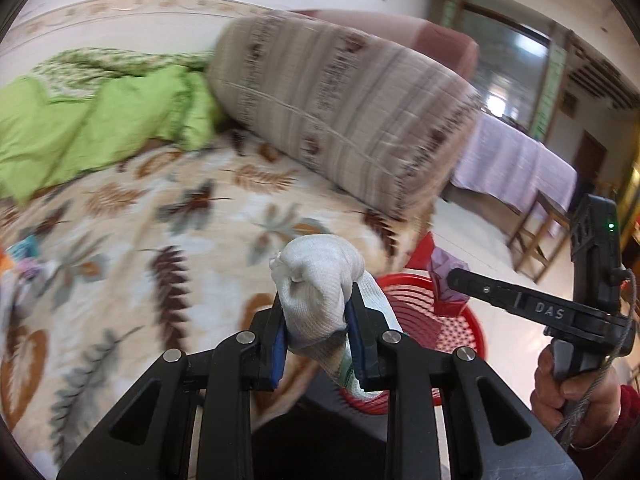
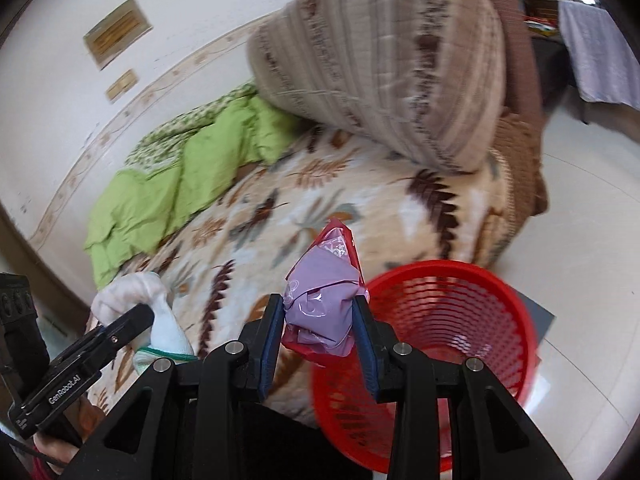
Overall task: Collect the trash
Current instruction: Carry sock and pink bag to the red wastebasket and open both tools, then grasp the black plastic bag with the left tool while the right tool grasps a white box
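- The left gripper (image 1: 316, 332) pinches a bunched white knit glove (image 1: 316, 280), jaws nearly closed.
- The right gripper (image 2: 318, 332) clamps a crumpled lilac-and-red plastic wrapper (image 2: 320, 304) just beside the red mesh basket (image 2: 460, 312).
- Beyond lies a leaf-patterned bedspread (image 2: 280, 208).

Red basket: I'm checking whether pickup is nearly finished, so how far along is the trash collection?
Done: little; the red basket looks nearly empty. In hand: left gripper clamps a white glove, right gripper a purple wrapper, both near the basket. Left: dropping both in.
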A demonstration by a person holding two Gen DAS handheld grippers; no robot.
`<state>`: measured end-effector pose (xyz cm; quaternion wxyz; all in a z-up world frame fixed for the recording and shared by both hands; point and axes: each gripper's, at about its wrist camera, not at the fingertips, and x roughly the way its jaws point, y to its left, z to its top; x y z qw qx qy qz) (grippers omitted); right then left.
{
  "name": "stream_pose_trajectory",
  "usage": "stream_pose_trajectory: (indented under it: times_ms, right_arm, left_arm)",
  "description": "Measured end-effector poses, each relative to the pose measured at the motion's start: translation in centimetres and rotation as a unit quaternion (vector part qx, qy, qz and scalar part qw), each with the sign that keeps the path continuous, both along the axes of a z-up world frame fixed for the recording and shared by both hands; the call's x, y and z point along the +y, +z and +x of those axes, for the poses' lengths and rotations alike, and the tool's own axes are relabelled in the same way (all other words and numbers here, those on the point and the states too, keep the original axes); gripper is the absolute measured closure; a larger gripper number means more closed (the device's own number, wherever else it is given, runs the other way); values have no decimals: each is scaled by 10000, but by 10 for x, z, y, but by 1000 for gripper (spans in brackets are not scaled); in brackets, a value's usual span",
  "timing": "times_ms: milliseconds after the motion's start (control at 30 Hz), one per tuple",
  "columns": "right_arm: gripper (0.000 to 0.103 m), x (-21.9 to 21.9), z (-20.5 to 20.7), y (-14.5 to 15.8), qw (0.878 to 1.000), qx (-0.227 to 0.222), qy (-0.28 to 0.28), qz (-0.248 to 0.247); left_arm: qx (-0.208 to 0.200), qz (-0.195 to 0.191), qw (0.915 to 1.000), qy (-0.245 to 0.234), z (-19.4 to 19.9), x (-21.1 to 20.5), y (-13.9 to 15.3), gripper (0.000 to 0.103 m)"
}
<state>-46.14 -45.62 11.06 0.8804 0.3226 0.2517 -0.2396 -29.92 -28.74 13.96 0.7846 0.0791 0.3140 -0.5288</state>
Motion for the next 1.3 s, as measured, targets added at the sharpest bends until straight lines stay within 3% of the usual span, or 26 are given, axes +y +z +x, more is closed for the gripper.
stream_pose_trajectory:
  times_ms: [200, 233, 300, 333, 467, 633, 933, 1100, 1300]
  right_arm:
    - [64, -30, -26, -9, 9983, 203, -526, 110]
    - [64, -34, -30, -10, 9978, 228, -599, 137]
    - [50, -40, -35, -13, 9968, 307, -724, 125]
    - [47, -42, -37, -13, 9960, 350, -815, 105]
    - [46, -41, -39, -9, 9958, 329, -848, 31]
    - [40, -26, -18, -4, 9981, 258, -564, -14]
    - [39, 41, 85, 6, 9960, 217, 814, -299]
    - [37, 78, 143, 9, 9882, 198, 1486, -301]
    - [37, 137, 209, 3, 9723, 263, 2312, -231]
  left_arm:
    - [156, 213, 9980, -566, -27, -56, -6, 77]
    - [176, 235, 9977, -616, -30, -63, -8, 74]
    - [264, 272, 9970, -669, -33, -74, -12, 47]
    - [335, 243, 9971, -643, -32, -77, -13, 42]
    - [380, 165, 9975, -578, -25, -69, -10, 40]
    - [352, 94, 9993, -125, -3, -36, -6, 35]
    - [315, 239, 9945, 973, 56, 57, -13, 34]
    - [440, 184, 9837, 1732, 96, 124, -22, 34]
    - [351, 71, 9542, 2970, 151, 208, -26, 34]
